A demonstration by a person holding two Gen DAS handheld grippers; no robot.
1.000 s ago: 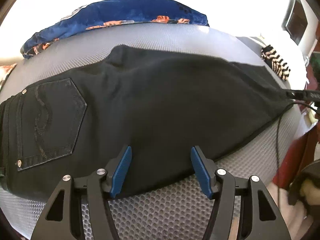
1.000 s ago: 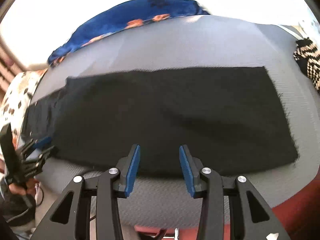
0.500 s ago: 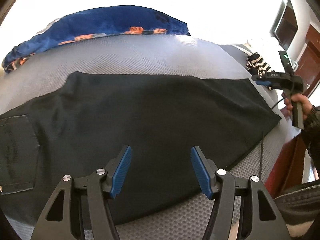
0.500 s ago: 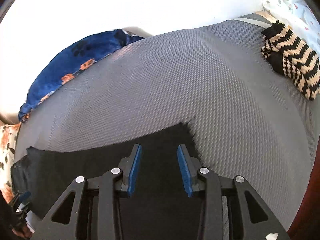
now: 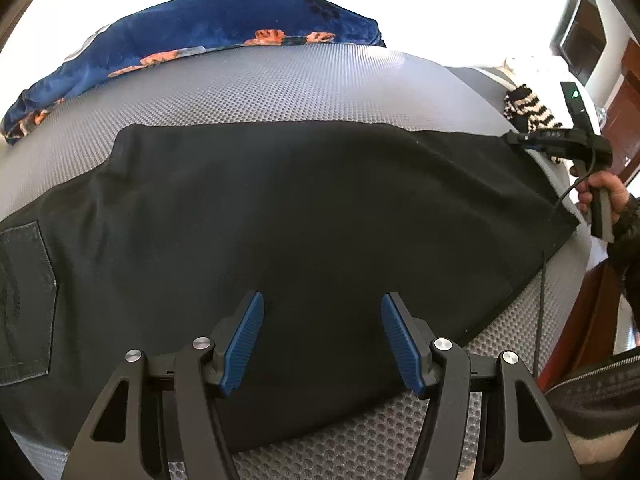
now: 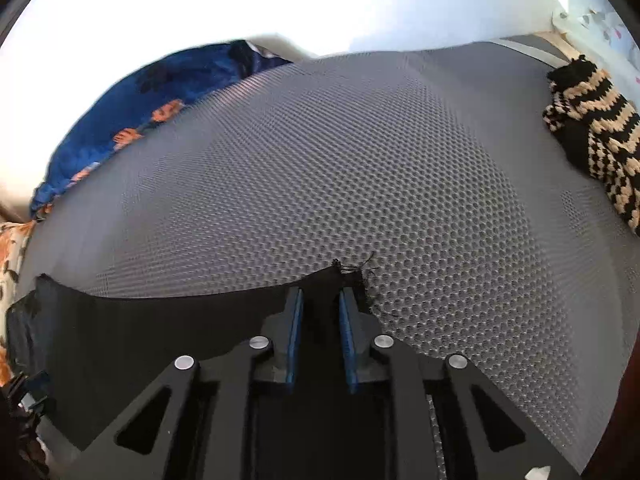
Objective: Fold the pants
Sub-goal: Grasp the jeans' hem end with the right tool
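Observation:
Black pants [image 5: 300, 208] lie flat across a grey mesh mattress [image 5: 280, 88], with the back pocket [image 5: 24, 300] at the left edge. My left gripper [image 5: 322, 300] hovers open over the near side of the leg, nothing between its blue pads. My right gripper [image 6: 320, 294] sits at the far corner of the frayed hem [image 6: 352, 276]. Its jaws are closing with black fabric between them, and a narrow gap still shows. From the left wrist view the right gripper [image 5: 516, 138] reaches that corner, held by a hand [image 5: 604, 188].
A blue flowered blanket [image 5: 220, 24] lies along the mattress's far side. A black-and-tan striped knit piece [image 6: 592, 140] rests at the right end. A cable [image 5: 542, 300] hangs over the mattress's right edge, beside red-brown furniture [image 5: 580, 320].
The left view has slid right along the pants, so the pocket now sits at the left edge. The right gripper has moved to the hem's far corner, and its jaws have narrowed.

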